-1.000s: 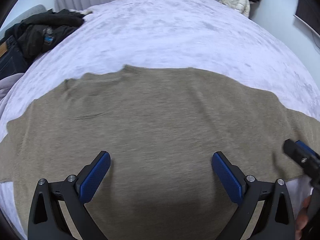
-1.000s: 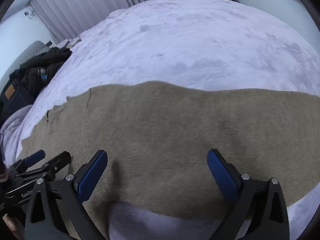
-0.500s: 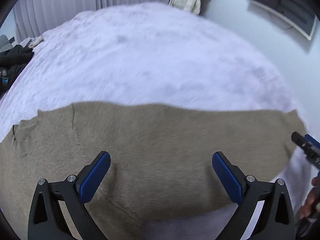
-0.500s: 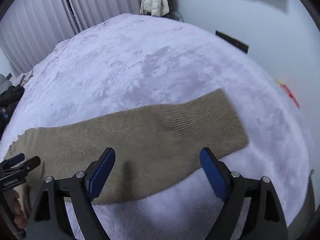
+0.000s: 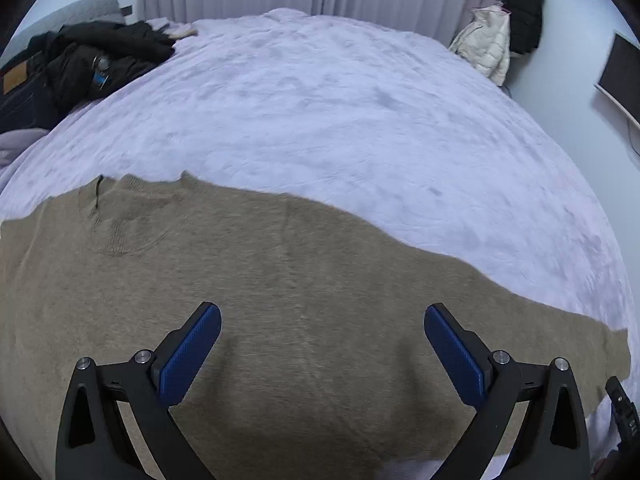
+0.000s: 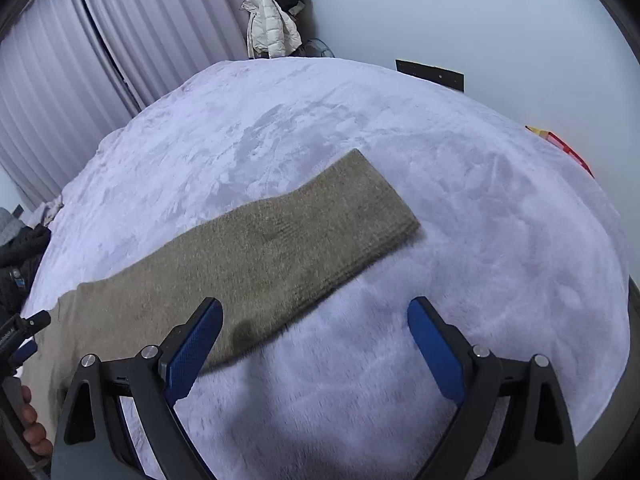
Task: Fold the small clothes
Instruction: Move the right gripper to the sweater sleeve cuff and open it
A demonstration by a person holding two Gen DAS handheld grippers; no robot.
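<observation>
- Swinging out along the sweater, the right gripper now looks down on the long sleeve rather than the body it faced a second ago; its jaws are opening, wide apart, with nothing pressed between the blue pads.
- That sleeve lies flat on the bed, stretched toward the right edge of the mattress, with its ribbed cuff at the far tip. One finger sits over the sleeve's near edge, the other over bare bedding.
- Back over the torso comes the left gripper, having swung toward the collar end compared with half a second ago. Its jaws stand wide and empty above the knit.
- Spread across the near edge of the bed, the sweater shows no fold yet.
- My read: the right side is lining up on the sleeve, likely to bring it across the body as the first fold.
- Dark clothes sit heaped at the far left corner, well clear.
</observation>
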